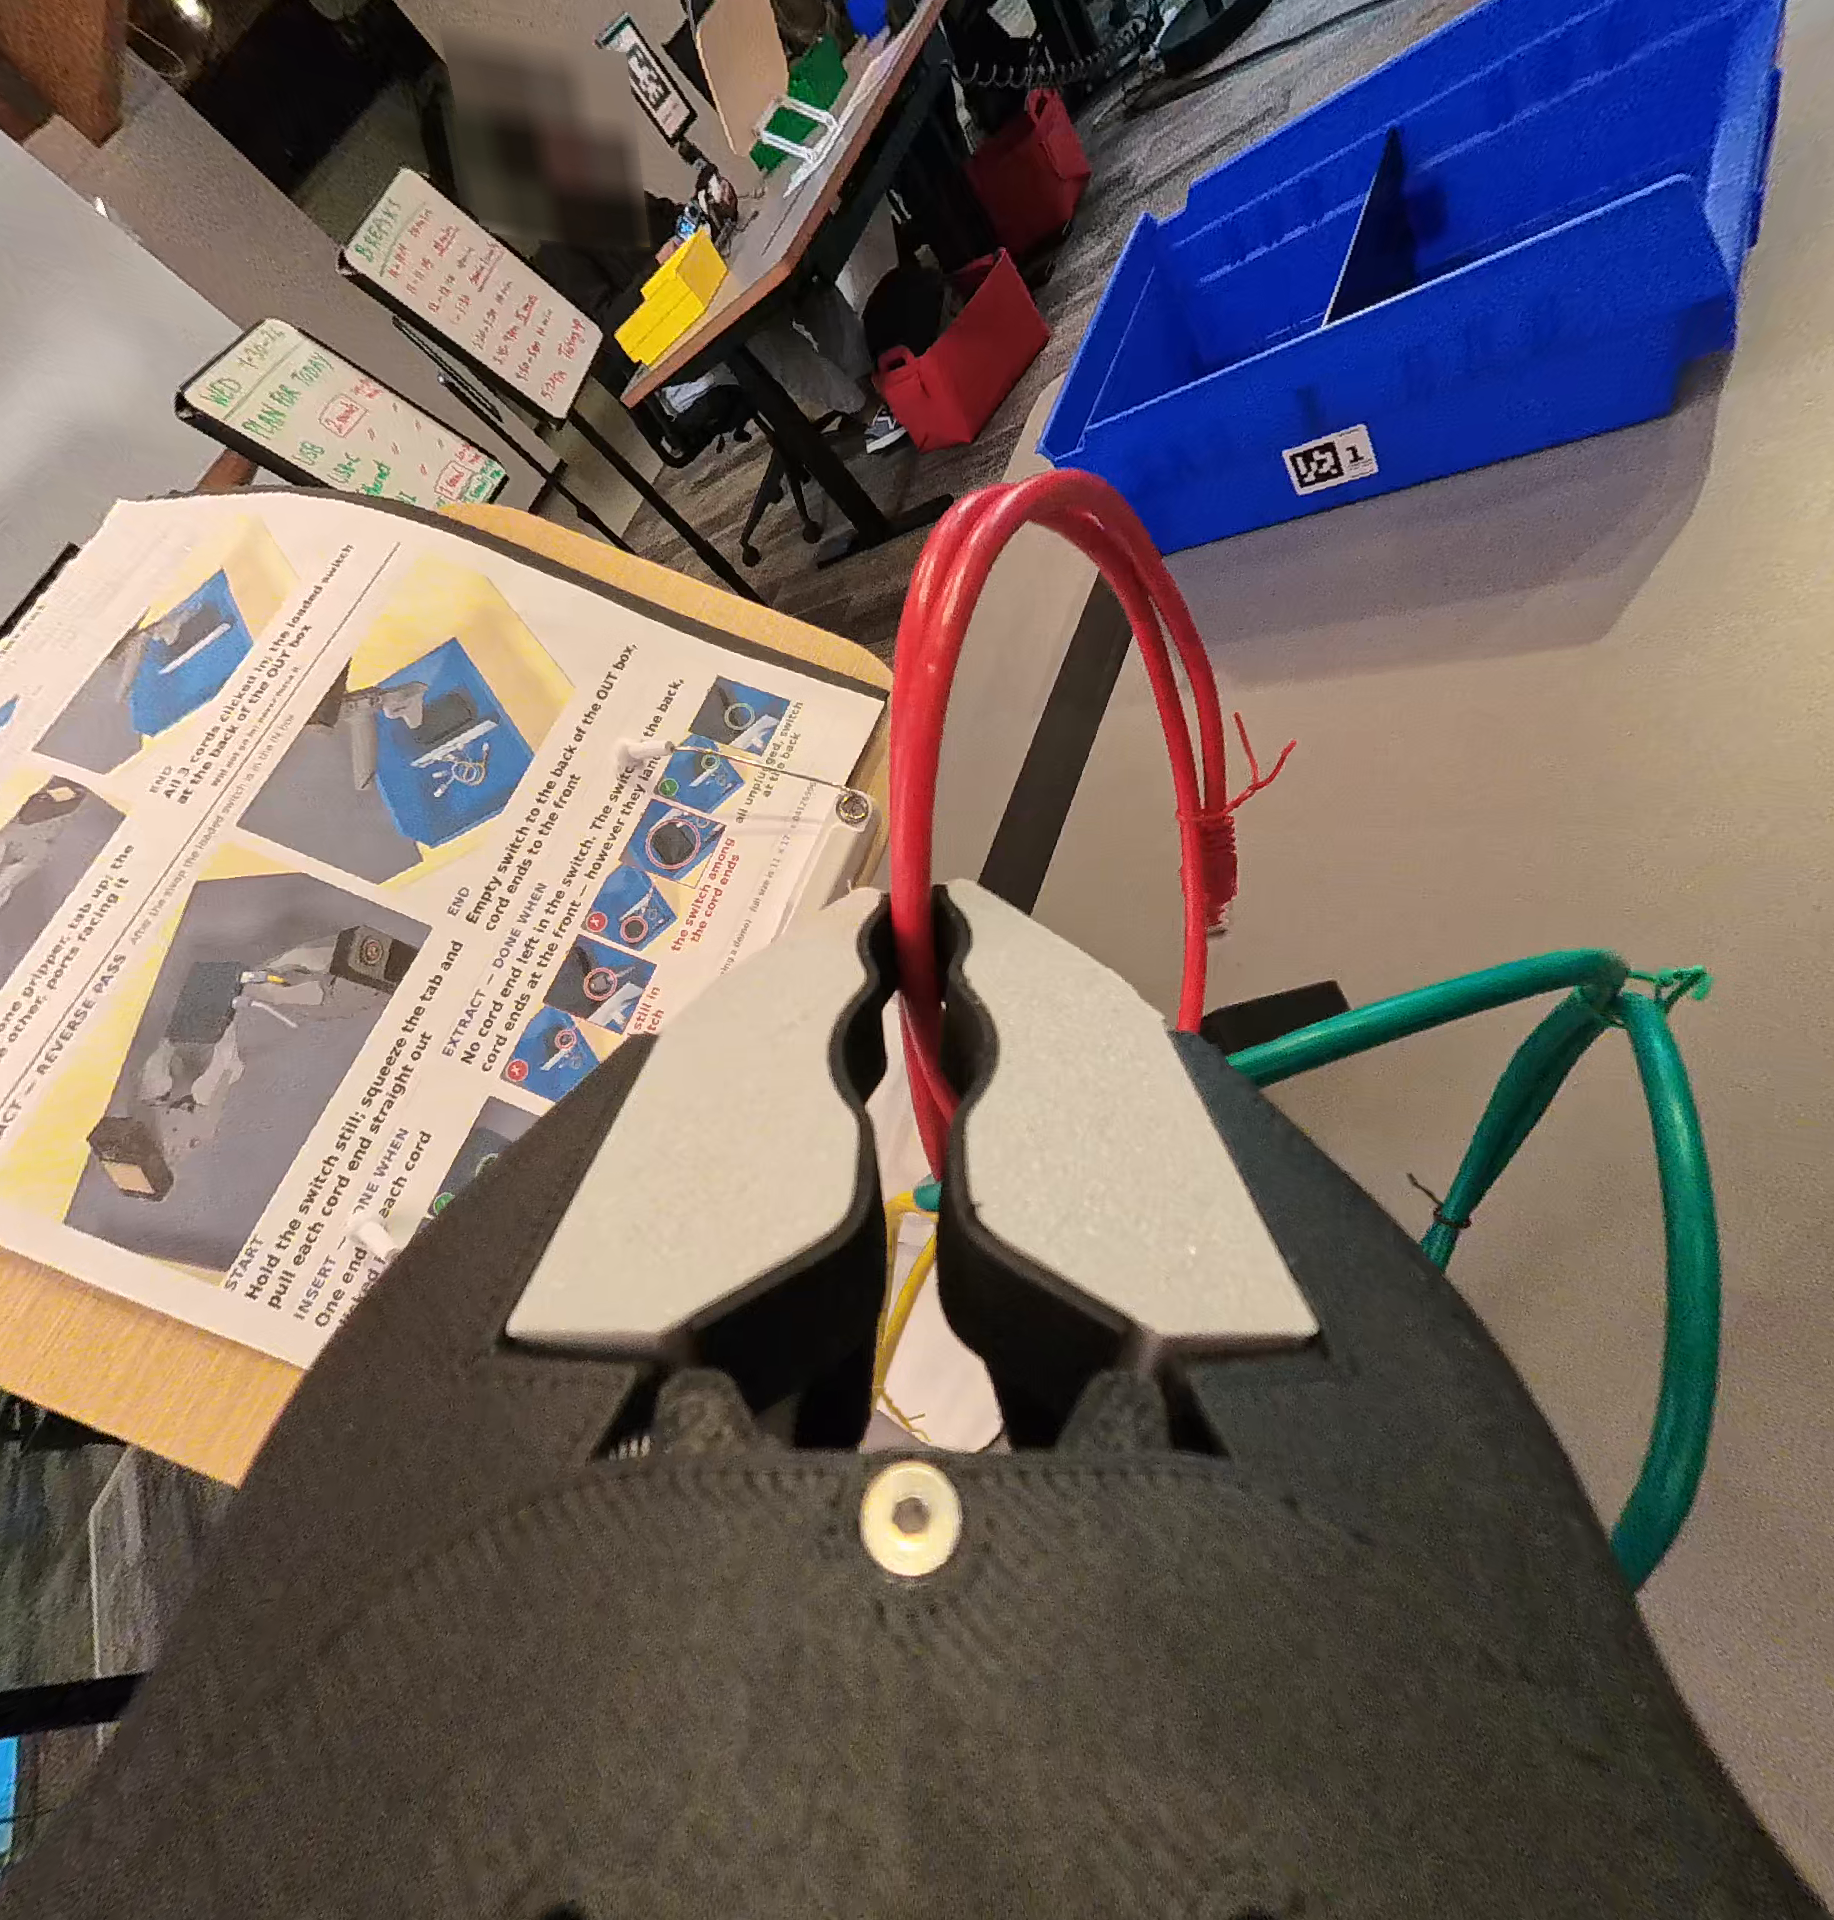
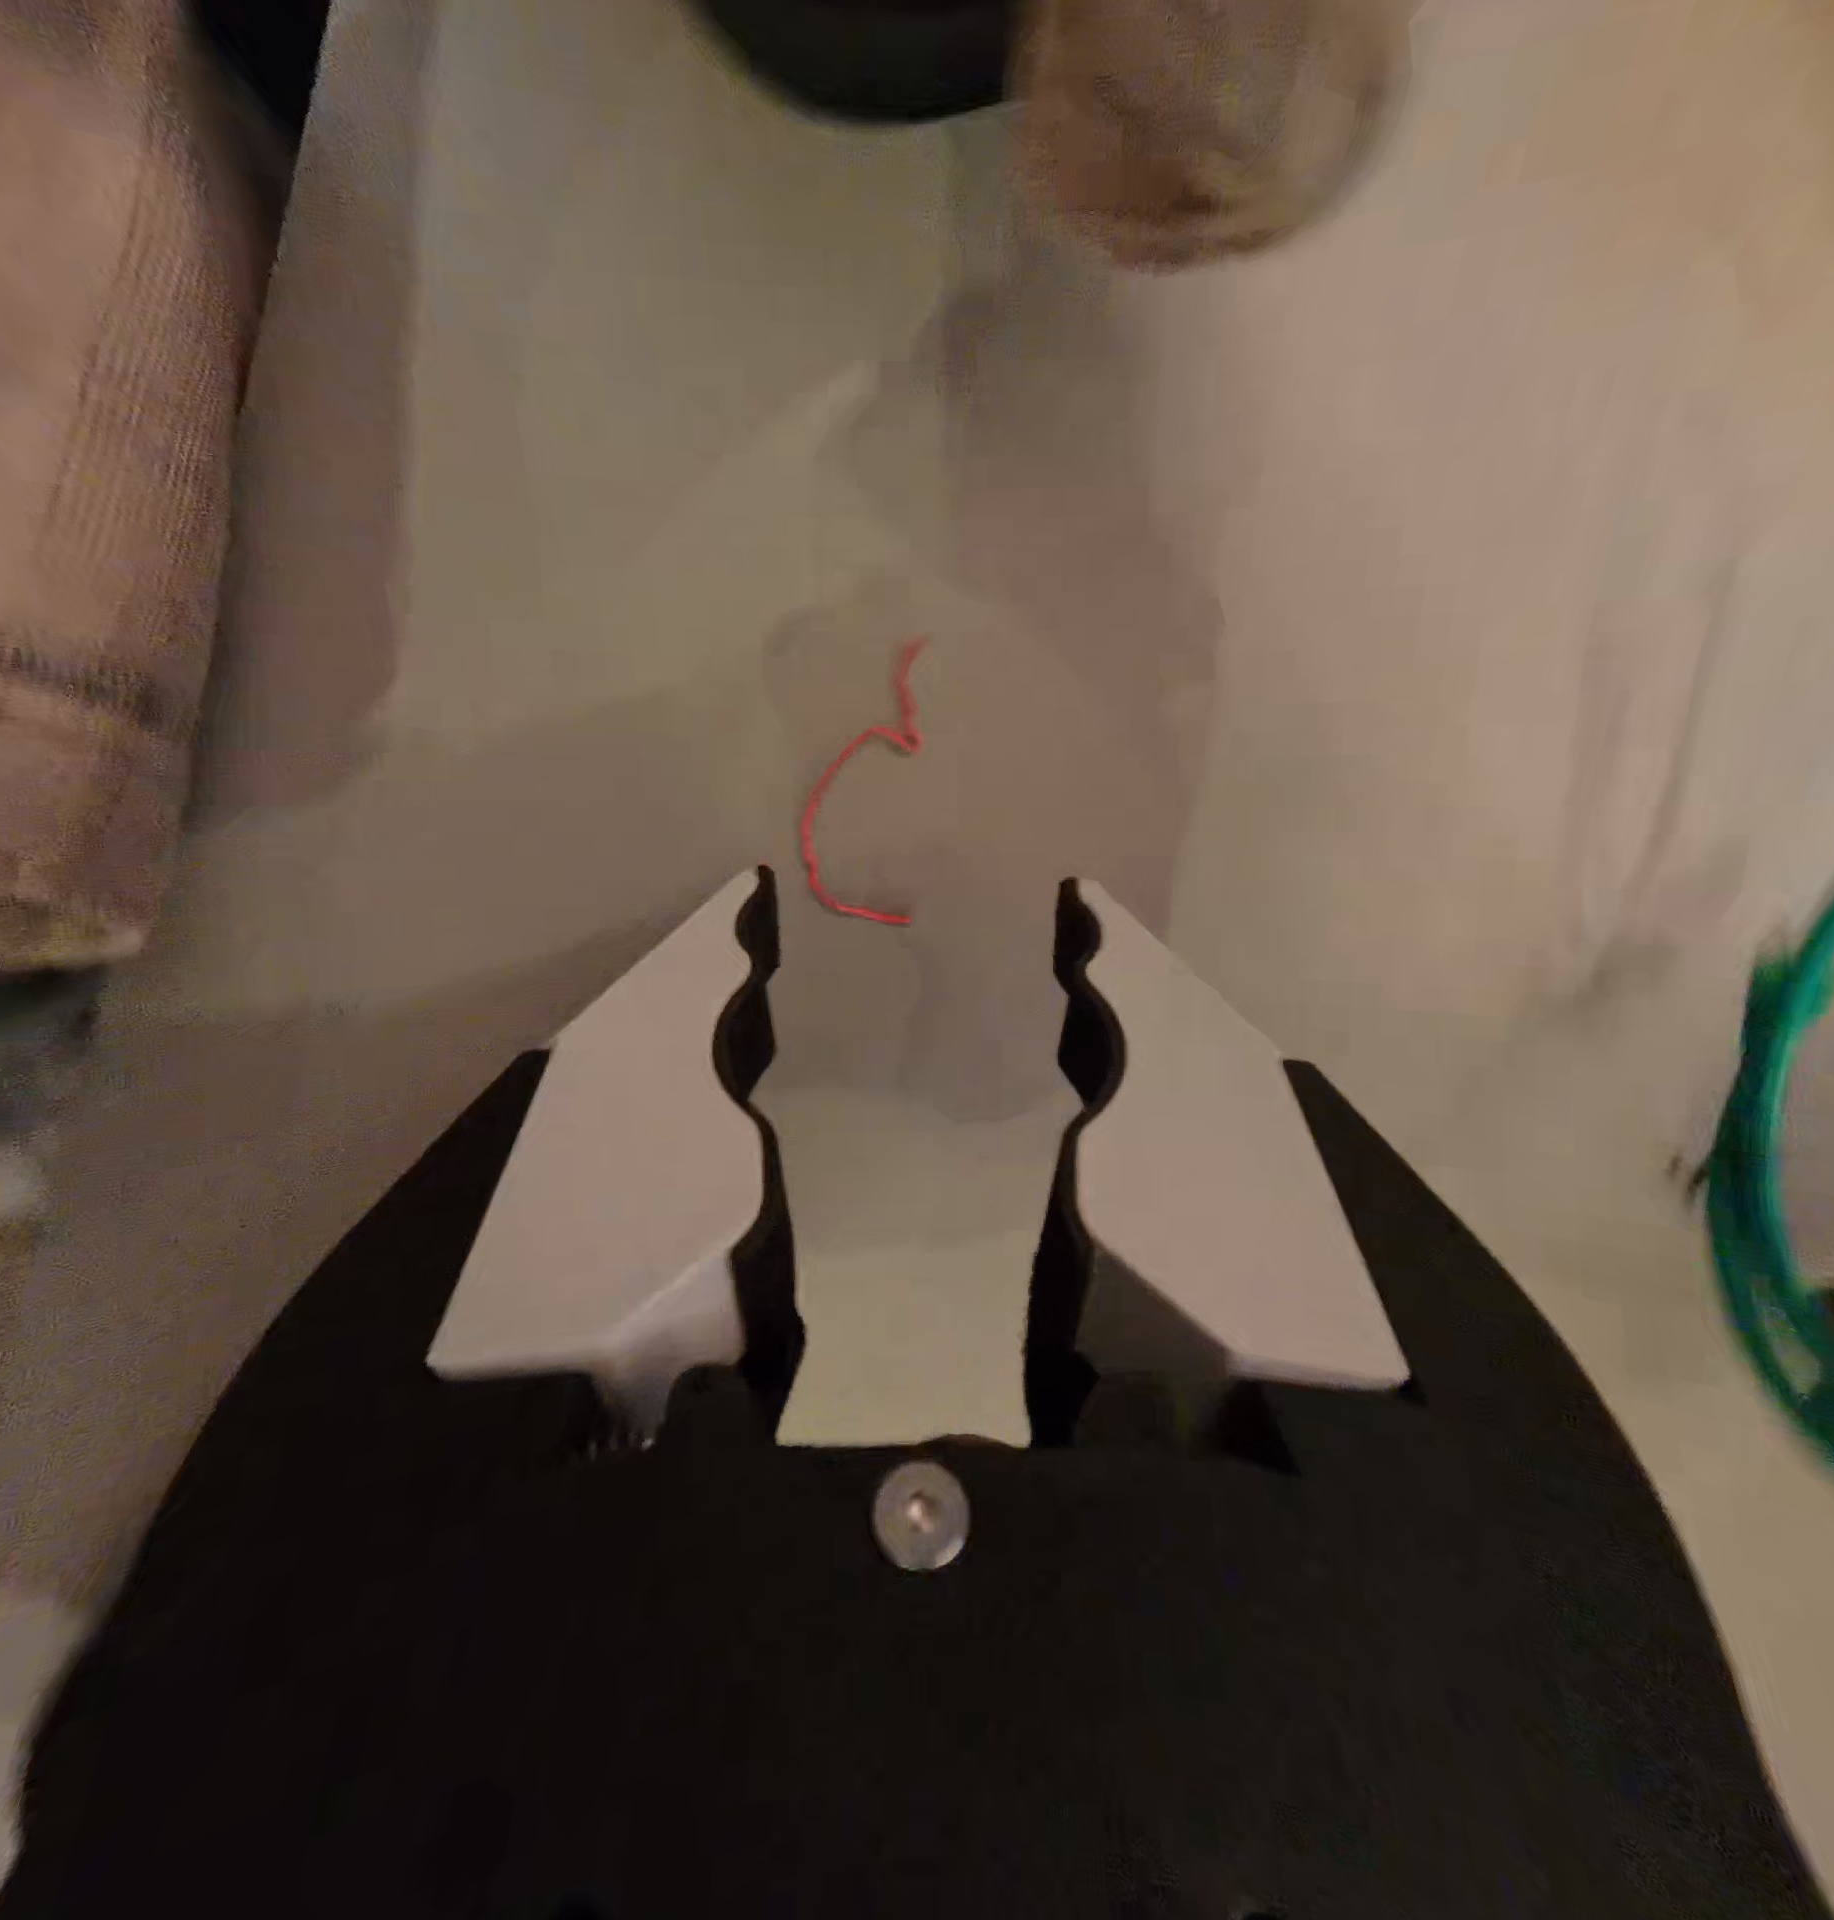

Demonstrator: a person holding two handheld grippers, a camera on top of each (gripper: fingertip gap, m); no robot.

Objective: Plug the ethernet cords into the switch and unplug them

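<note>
Left wrist view: my left gripper (image 1: 915,914) has its jaws closed on the looped red cord (image 1: 1048,665), green cord (image 1: 1661,1226) hanging at right | right gripper (image 2: 915,883) jaws apart, holding nothing, above pale surface (image 2: 1308,727).

Pale tabletop (image 1: 1464,831) carries a blue divided bin (image 1: 1432,312) at the far side. A loose red twist tie (image 2: 856,790) lies on it.

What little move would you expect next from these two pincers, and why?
Probably the open right gripper moves toward the red ethernet cord, since the left gripper is shut on its coiled loop, its plug dangles free, and the right one holds nothing.
</note>
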